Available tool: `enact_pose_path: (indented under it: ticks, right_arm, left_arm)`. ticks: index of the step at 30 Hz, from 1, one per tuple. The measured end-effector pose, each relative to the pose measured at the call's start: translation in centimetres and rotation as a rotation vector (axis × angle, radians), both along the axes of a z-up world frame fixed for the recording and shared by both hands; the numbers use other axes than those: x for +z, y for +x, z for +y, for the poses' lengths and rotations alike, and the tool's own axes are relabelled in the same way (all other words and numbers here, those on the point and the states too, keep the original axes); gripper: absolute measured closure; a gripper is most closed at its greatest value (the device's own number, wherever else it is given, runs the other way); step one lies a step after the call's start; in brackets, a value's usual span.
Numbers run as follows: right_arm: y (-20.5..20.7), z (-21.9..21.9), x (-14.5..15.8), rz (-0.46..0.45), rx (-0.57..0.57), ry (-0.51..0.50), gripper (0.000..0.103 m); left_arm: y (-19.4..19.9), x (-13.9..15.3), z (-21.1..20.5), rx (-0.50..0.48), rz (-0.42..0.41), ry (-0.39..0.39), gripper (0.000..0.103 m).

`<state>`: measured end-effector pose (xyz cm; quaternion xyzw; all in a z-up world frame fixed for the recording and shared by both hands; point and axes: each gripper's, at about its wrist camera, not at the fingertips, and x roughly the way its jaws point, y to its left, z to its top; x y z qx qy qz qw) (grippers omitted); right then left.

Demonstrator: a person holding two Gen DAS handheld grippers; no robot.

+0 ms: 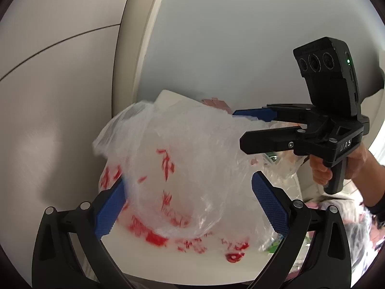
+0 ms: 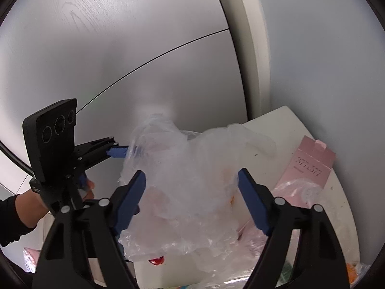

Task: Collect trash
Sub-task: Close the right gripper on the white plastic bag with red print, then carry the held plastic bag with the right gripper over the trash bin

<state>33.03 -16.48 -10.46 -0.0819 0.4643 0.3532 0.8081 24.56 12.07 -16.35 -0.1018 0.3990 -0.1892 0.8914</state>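
Clear plastic bag with red print sits on white table, between wide-spread left gripper and right gripper fingers.

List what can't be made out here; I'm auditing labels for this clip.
- Bag contents: both views, crumpled film hides them.
- Red print: left wrist view, blurred, unreadable.
- Pink card: right wrist view, lower end behind clear plastic.
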Motion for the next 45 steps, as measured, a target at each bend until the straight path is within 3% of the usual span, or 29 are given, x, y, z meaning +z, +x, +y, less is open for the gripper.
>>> enact_pose_path:
  ticks: [2, 3, 5, 9, 11, 14, 20, 36, 45]
  right_arm:
    - [-0.5, 0.2, 0.1, 0.01, 0.011, 0.0, 0.049]
    - [-0.8, 0.2, 0.2, 0.017, 0.011, 0.003, 0.052]
    - [-0.9, 0.3, 0.2, 0.027, 0.016, 0.003, 0.067]
    - [-1.8, 0.7, 0.5, 0.014, 0.02, -0.026, 0.079]
    - [-2.2, 0.8, 0.5, 0.004, 0.019, -0.04, 0.088]
    - [-2.7, 0.9, 0.7, -0.008, 0.016, -0.05, 0.094]
    - [-3.6, 0.5, 1.5, -0.025, 0.008, -0.023, 0.094]
    - [-11.7, 2.2, 10.3, -0.181, 0.086, 0.028, 0.094]
    - [-16.1, 5.2, 9.7, -0.197, 0.146, 0.028, 0.094]
  left_arm:
    - [0.2, 0.0, 0.1, -0.008, -0.007, 0.002, 0.019]
    - [0.3, -0.1, 0.0, -0.01, -0.005, 0.004, 0.024]
    - [0.3, -0.1, -0.2, -0.012, -0.002, 0.022, 0.04]
    - [0.2, 0.0, -0.6, -0.021, -0.008, 0.027, 0.06]
    - [0.2, 0.2, -0.6, -0.025, -0.015, 0.027, 0.078]
    - [0.1, 0.4, -1.0, -0.032, -0.025, 0.033, 0.094]
    - [-0.8, 1.9, -1.3, -0.034, -0.051, 0.038, 0.097]
    - [-8.6, 11.6, -1.8, 0.009, -0.185, 0.083, 0.097]
    - [-15.3, 13.1, -0.7, 0.075, -0.197, 0.112, 0.097]
